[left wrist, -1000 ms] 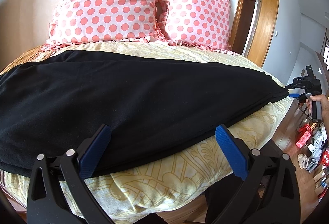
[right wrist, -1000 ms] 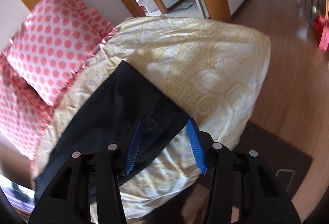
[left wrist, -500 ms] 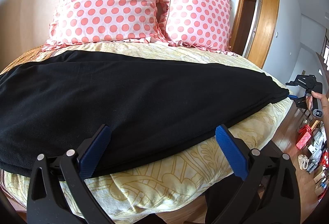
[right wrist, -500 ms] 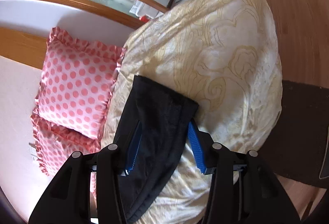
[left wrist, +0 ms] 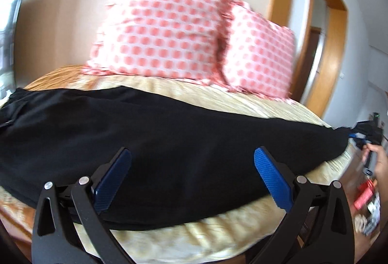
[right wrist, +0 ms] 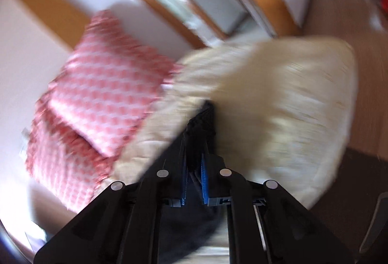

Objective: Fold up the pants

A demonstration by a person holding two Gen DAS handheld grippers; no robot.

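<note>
Right gripper (right wrist: 194, 174) pinches black pants (left wrist: 169, 143) (no readable labels); left gripper (left wrist: 191, 176) gapes.

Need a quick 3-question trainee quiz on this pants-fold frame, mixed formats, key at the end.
1. True or false: the left gripper is open above the black pants.
2. What does the right gripper clamp? A) pillow B) pants end C) bedsheet
3. Fill in: two pink polka-dot ___ lean at the head of the bed.

Key: 1 true; 2 B, dark fabric sits between its nearly closed blue pads; 3 pillows.
</note>
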